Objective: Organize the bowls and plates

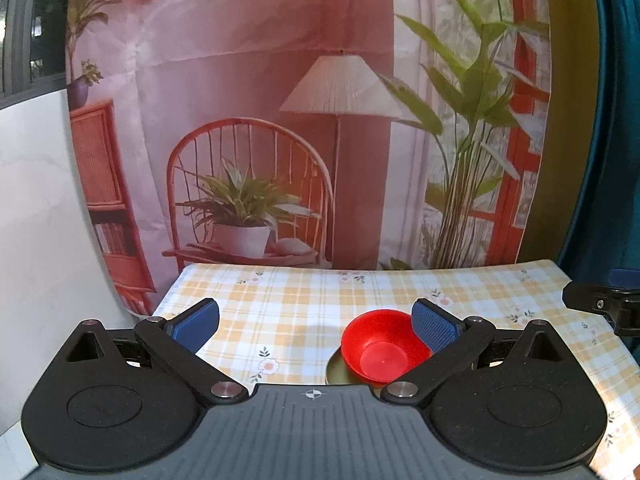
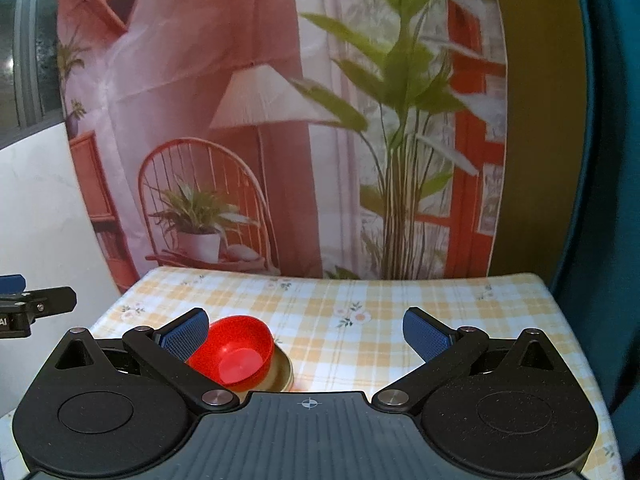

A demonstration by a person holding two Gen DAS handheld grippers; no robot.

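From my left wrist camera, the left hand-held gripper stands wide apart, empty — the red bowl sits on a gold plate on the counter, low beside its right finger.

From my right wrist camera, the right hand-held gripper is equally spread and empty; the bowl lies by its left finger. Neither hand looks clearly nearer, I judge.

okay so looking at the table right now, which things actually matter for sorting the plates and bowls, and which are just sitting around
Part of the job:
red bowl, sitting on the plate
gold plate, under the bowl
left gripper, open, holding nothing
right gripper, open, holding nothing

Just there:
checked tablecloth with small flowers
printed backdrop showing a chair, lamp and plants
white wall panel at the left
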